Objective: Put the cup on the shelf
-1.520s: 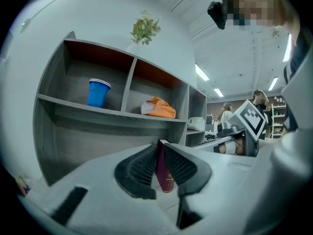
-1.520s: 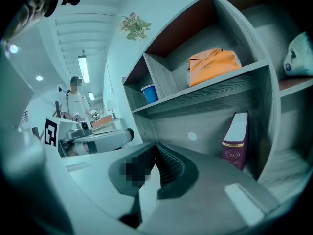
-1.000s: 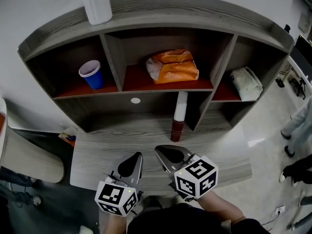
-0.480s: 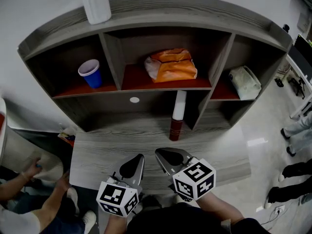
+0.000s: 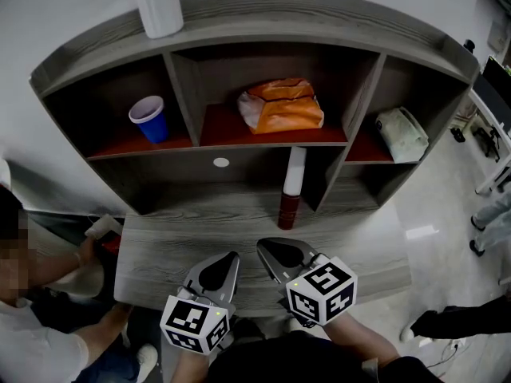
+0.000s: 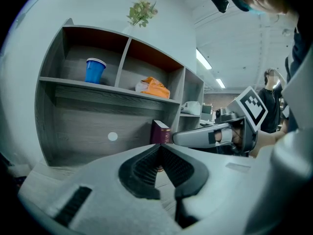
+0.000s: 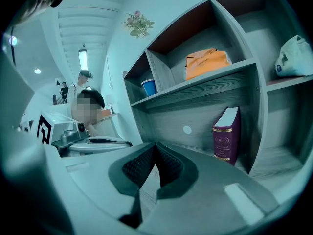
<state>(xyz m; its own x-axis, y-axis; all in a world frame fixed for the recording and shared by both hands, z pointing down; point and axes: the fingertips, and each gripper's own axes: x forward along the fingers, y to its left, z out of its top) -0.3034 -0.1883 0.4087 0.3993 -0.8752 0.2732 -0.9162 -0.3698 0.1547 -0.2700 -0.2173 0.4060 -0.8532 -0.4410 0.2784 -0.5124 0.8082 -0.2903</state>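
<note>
A: What is marked as the cup?

B: The cup point(image 5: 149, 120) is shown as a blue beaker with a white rim, set upright with its mouth up.

A: Where is it placed?

B: It is seen in the upper left compartment of the shelf point(image 5: 335, 13), on that compartment's red-brown floor. The shelf is built of grey wood-grain boards and is divided into three upper compartments.
</note>
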